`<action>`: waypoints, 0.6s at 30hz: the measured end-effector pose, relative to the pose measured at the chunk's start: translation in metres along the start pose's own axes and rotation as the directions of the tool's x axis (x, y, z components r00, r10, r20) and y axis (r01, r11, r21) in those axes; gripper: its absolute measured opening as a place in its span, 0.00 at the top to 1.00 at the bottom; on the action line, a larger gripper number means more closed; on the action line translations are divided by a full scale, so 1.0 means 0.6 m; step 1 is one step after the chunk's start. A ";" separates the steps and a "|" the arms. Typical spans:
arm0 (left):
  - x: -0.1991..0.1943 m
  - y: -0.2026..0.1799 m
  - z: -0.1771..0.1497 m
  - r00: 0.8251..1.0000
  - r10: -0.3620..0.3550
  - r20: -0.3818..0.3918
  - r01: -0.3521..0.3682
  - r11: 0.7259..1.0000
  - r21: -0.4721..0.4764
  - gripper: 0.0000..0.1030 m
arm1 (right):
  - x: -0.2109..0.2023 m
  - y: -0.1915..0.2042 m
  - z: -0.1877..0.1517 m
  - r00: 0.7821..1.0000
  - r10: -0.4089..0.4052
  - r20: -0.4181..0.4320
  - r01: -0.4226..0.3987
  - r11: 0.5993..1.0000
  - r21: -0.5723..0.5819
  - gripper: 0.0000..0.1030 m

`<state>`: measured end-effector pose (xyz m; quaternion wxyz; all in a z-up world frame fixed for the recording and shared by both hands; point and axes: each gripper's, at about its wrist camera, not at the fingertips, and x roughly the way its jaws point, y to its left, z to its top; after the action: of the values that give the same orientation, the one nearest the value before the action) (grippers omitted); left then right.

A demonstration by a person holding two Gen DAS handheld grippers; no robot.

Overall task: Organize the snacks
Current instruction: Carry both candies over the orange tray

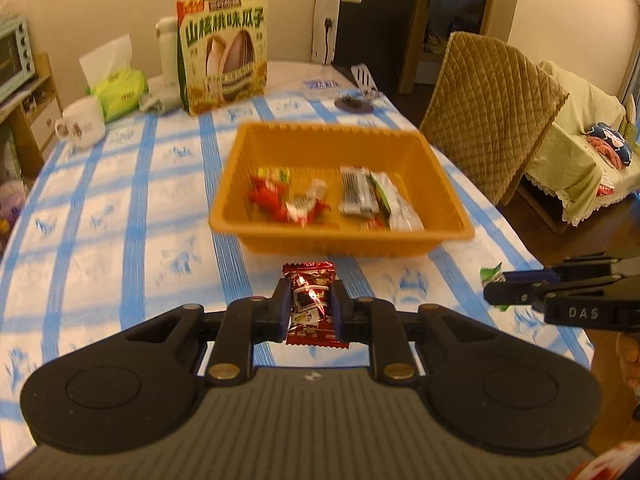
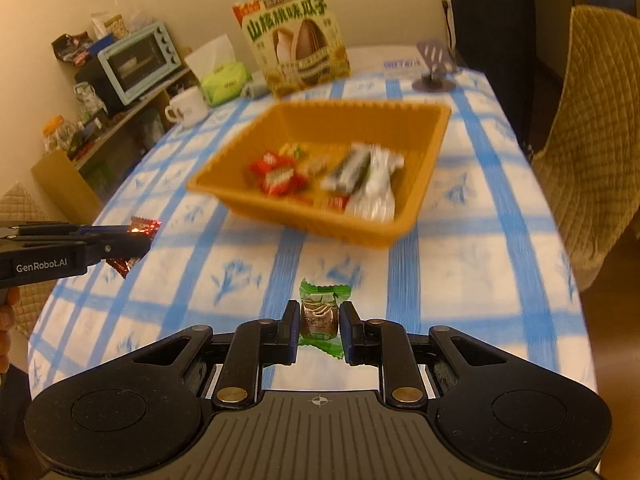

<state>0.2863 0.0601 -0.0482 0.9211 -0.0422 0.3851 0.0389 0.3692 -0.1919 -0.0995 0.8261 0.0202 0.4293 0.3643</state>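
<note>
Left tongs (image 1: 310, 307) pinch a crinkly red foil candy (image 1: 310, 304).

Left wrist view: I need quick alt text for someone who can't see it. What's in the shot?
The left gripper is shut on a red-wrapped candy above a blue-checked tablecloth. Ahead sits an orange basket already holding several wrapped snacks, with a sunflower-seed bag standing behind it. The right gripper enters from the right edge, holding a green-wrapped candy.
</note>
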 end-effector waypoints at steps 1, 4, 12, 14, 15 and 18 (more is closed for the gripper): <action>0.003 0.001 0.009 1.000 0.002 0.009 -0.002 1.000 0.007 0.82 | 0.000 -0.002 0.010 1.000 0.000 0.011 0.001 1.000 -0.003 0.79; 0.018 -0.001 0.041 1.000 0.003 0.028 -0.004 0.999 0.034 0.82 | 0.004 -0.010 0.042 0.999 0.000 0.043 0.001 1.000 -0.013 0.79; 0.057 -0.004 0.129 0.997 -0.024 0.072 0.020 0.998 0.054 0.82 | 0.012 -0.026 0.134 0.990 -0.002 0.138 0.004 1.000 -0.019 0.79; 0.066 -0.007 0.147 0.996 -0.033 0.080 0.028 0.998 0.061 0.82 | 0.016 -0.029 0.154 0.987 -0.002 0.158 0.005 1.000 -0.016 0.79; 0.072 -0.009 0.155 0.996 -0.037 0.082 0.032 0.997 0.063 0.82 | 0.018 -0.030 0.164 0.986 -0.001 0.165 0.003 1.000 -0.012 0.79; 0.090 -0.013 0.180 0.995 -0.048 0.087 0.042 0.997 0.069 0.82 | 0.028 -0.036 0.191 0.983 0.001 0.183 0.000 1.000 0.000 0.79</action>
<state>0.4009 0.0661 -0.0107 0.9388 -0.0181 0.3438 0.0068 0.4708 -0.1653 -0.0464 0.8621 0.0536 0.3514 0.3612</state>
